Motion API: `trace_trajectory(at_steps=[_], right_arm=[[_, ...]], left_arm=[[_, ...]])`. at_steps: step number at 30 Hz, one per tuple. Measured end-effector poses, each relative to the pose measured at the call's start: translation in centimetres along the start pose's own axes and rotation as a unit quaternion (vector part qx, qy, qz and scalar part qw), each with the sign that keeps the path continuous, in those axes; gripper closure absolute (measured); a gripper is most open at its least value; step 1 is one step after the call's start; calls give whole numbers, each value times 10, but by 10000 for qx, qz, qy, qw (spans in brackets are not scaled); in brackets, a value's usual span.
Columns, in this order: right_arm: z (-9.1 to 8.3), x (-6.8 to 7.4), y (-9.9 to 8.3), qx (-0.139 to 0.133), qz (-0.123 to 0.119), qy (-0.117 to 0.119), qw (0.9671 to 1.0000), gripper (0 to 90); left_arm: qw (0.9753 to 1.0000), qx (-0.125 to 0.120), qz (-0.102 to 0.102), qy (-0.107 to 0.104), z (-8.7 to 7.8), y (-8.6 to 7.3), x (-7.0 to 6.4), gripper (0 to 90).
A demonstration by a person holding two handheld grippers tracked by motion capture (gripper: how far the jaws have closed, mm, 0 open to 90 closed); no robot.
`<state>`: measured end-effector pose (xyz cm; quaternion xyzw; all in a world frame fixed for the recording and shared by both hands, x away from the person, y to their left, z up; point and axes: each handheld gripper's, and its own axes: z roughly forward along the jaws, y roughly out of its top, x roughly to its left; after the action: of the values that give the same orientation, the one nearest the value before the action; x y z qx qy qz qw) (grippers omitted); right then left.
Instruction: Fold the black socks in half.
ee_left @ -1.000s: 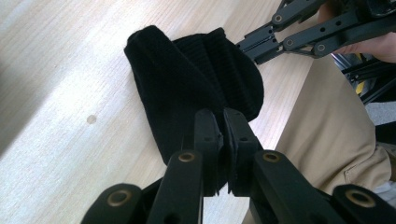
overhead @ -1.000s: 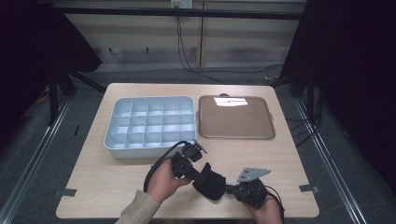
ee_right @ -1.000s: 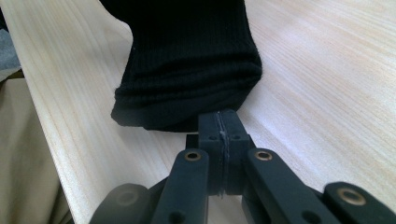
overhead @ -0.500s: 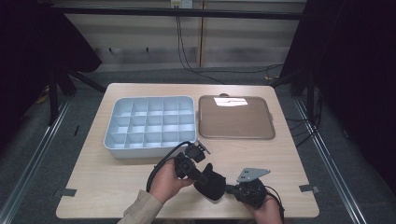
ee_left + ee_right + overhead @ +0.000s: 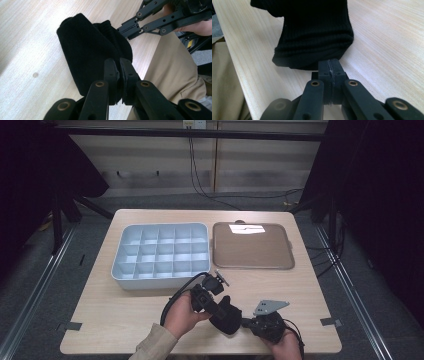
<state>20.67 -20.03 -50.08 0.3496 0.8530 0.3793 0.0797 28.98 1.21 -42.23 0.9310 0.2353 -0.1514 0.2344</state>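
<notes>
Change since a second ago: left gripper (image 5: pixel 220 306) drawn back from the divided tray (image 5: pixel 160 251) toward the desk's (image 5: pixel 125 315) near edge. Left gripper: jaws pinched together on the black sock (image 5: pixel 87 55). Right gripper (image 5: pixel 246 322): jaws clamped on the sock's ribbed end. Sock: lying on the desk between both grippers. Hands: low, close together, at near edge.

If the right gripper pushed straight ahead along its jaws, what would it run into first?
The black sock. The right gripper has its jaws closed at the sock's ribbed edge, so it seems already in contact; beyond lies bare wooden table.
</notes>
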Motion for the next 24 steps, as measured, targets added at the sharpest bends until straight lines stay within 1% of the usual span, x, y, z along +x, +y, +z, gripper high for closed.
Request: trace_trajectory(at_steps=[1,3,13,18,21,24], right_arm=[[0,0,0,-3,-3,-3,10000,891],[0,0,0,-4,-4,-3,10000,891],[0,1,0,12,-16,-19,10000,891],[0,1,0,2,-12,-15,10000,891],[0,1,0,4,-15,-18,10000,891],[0,1,0,6,-20,-20,10000,891]], left_arm=[[10000,-14,-19,-3,1,0,-1,853],[10000,32,8,-8,1,1,-1,854],[10000,45,24,-21,5,2,-2,853],[9999,99,75,-19,7,2,-3,853],[10000,83,47,-14,8,2,-4,853],[9999,79,66,-18,8,2,-4,853]])
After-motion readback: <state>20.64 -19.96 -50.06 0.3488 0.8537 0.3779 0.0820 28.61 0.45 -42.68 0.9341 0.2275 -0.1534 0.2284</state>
